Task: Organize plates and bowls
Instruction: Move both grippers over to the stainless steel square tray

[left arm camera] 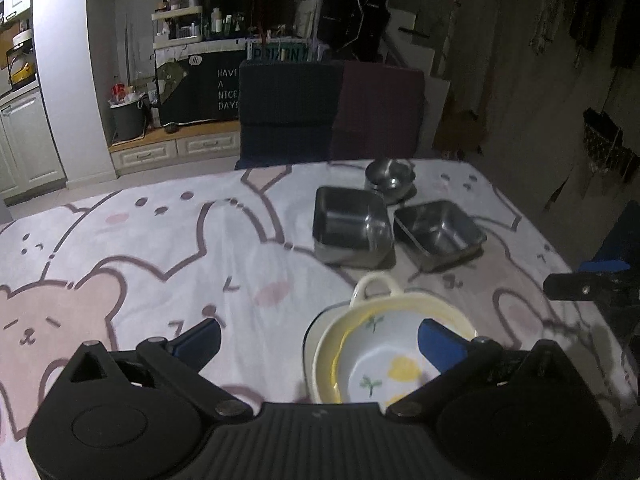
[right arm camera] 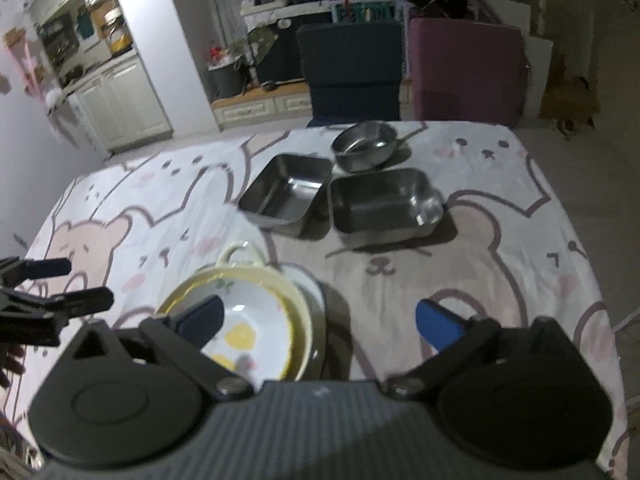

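A white bowl with a yellow print (left arm camera: pixel 384 356) (right arm camera: pixel 248 328) sits nested in a cream handled dish (left arm camera: pixel 374 286) (right arm camera: pixel 240 254) on a plate, at the near side of the table. Further back stand two square steel trays (left arm camera: pixel 350 226) (left arm camera: pixel 438 234) (right arm camera: pixel 286 190) (right arm camera: pixel 384 204) and a round steel bowl (left arm camera: pixel 390 178) (right arm camera: pixel 364 146). My left gripper (left arm camera: pixel 320 338) is open, its right finger over the bowl stack. My right gripper (right arm camera: pixel 320 318) is open, its left finger over the same stack. Both are empty. Each gripper shows at the edge of the other's view (left arm camera: pixel 588 280) (right arm camera: pixel 60 284).
The table (left arm camera: pixel 180 240) (right arm camera: pixel 500 240) carries a bear-print cloth. Two chairs, one dark blue (left arm camera: pixel 288 112) (right arm camera: pixel 352 68) and one maroon (left arm camera: pixel 380 112) (right arm camera: pixel 468 68), stand at the far edge. Kitchen cabinets and shelves lie beyond.
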The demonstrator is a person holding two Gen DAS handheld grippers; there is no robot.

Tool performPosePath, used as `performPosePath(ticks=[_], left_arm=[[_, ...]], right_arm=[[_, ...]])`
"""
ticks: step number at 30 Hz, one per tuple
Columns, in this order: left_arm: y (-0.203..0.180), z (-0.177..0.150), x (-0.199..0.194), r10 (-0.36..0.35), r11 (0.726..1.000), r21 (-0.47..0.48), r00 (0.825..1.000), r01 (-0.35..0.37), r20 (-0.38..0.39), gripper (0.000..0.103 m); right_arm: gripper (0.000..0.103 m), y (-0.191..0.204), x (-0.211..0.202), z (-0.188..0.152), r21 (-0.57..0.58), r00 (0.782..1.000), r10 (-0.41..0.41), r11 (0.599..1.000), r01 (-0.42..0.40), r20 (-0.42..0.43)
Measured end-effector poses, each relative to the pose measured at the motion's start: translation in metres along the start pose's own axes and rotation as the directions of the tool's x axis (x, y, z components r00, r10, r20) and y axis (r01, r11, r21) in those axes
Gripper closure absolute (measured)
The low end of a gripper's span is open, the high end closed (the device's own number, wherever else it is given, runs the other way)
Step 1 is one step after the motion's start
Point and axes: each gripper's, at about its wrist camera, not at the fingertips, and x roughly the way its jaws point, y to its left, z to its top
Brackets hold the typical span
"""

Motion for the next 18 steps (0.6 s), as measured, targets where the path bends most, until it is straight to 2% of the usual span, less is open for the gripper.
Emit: performPosePath(ticks=[7,9,12,18], left_arm=[[-0.021,0.028,0.030,-0.048,0.998,-0.033,0.999,0.049,0.022,0.001],[-0.029,0.036,0.042,-0.073,0.996,-0.044,0.997,0.074,0.019,0.007],[-0.039,0.047,0.063,-0.122,0.990,-0.069,0.992,0.121,-0.009,0.016],[-0.063,0.059,0.109,-0.143,0.988,-0.065,0.988,0.140,-0.050,0.037]], right_arm=[[0.000,-0.030,0.019,0.020,0.059,0.999,-0.038,0.998,0.037,0.021],[0.002,-0.038,0.027,0.026,0.051,0.999,-0.042,0.998,0.041,0.018],[0.010,-0.046,0.040,0.035,0.012,0.998,-0.058,0.998,0.058,0.035],[0.027,-0.075,0.066,0.057,0.004,0.998,-0.031,1.000,0.031,0.057]])
